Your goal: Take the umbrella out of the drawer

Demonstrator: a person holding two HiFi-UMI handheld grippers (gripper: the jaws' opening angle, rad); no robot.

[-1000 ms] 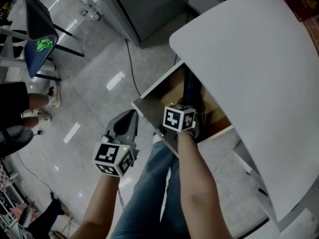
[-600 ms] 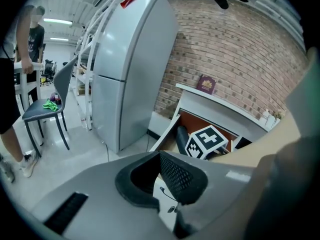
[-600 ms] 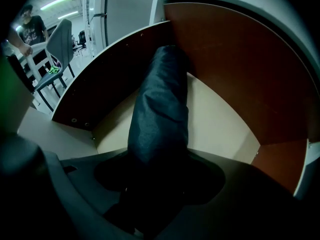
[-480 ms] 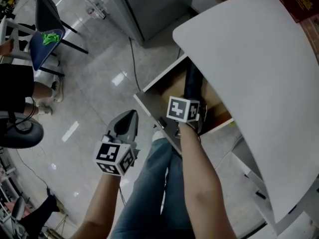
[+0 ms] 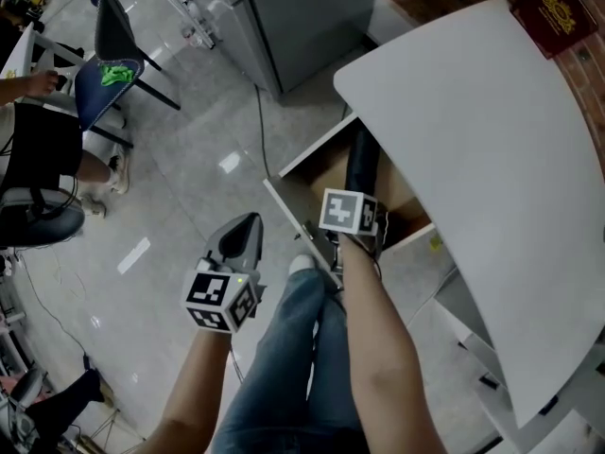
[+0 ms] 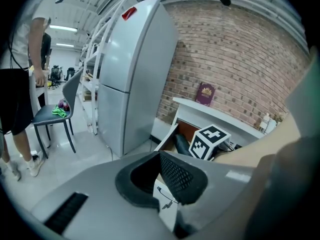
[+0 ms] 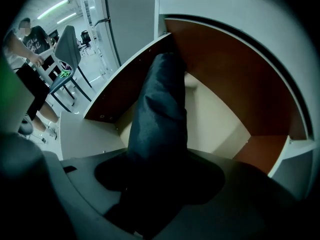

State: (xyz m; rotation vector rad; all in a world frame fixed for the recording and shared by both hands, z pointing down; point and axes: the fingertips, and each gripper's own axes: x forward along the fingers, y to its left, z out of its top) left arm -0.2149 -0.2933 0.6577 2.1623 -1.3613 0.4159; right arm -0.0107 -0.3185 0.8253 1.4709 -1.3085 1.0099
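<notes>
A dark folded umbrella point(image 5: 362, 162) lies lengthwise in the open wooden drawer point(image 5: 304, 171) under the white tabletop point(image 5: 473, 130). My right gripper point(image 5: 354, 219) points steeply down over the drawer's near end. In the right gripper view its jaws have just been closing around the umbrella's point(image 7: 160, 104) near end and are now shut on it, while the far end leans toward the drawer's back. My left gripper point(image 5: 243, 230) hangs over the floor to the left of the drawer front, with its fingertips point(image 6: 176, 180) together and nothing between them.
A grey fridge point(image 5: 302, 17) stands beyond the drawer, with a cable on the floor beside it. A chair point(image 5: 112, 64) carrying a green item and a seated person point(image 5: 38, 149) are at the far left. A red booklet point(image 5: 553, 9) lies on the tabletop's far corner.
Both grippers have risen a little. The right gripper has drawn up over the drawer's near end with the umbrella between its jaws. The left gripper stays shut and empty.
</notes>
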